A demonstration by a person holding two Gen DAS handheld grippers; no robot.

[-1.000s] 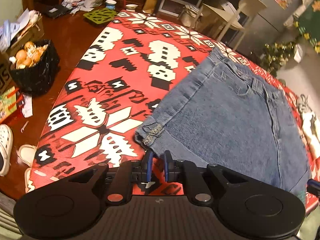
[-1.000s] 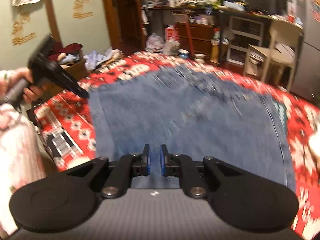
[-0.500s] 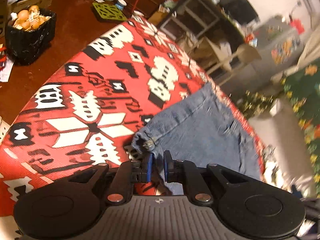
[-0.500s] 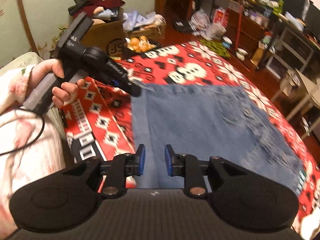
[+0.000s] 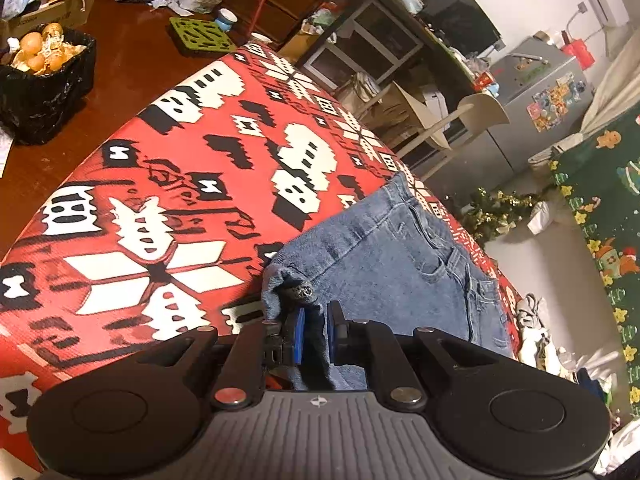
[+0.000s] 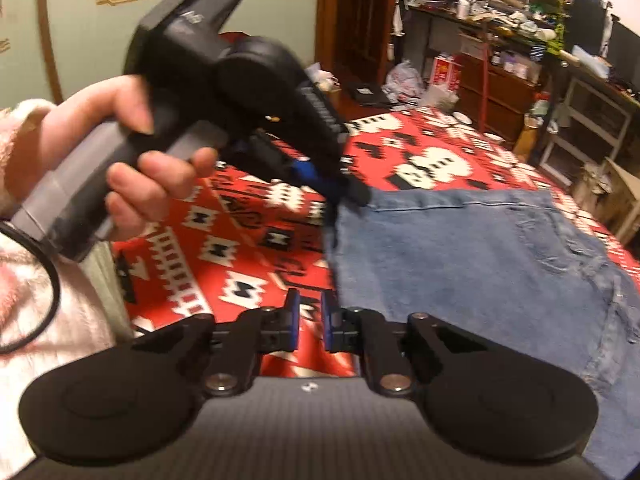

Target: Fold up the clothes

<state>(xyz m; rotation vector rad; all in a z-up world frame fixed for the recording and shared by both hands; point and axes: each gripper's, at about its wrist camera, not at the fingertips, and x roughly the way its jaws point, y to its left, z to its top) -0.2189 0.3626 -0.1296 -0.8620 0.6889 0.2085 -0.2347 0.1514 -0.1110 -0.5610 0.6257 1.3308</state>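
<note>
You cannot read any text; the white lettering on the left gripper (image 6: 340, 188) is too blurred.

a red, black and white patterned cover (image 5: 192, 168) is spreading ahead of both grippers, and blue jeans (image 5: 384, 256) are lying flat on it, just beyond the fingertips.

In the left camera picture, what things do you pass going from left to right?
Black bin of oranges → green mat → red patterned cover → jeans → white chair → green Christmas cloth.
</note>
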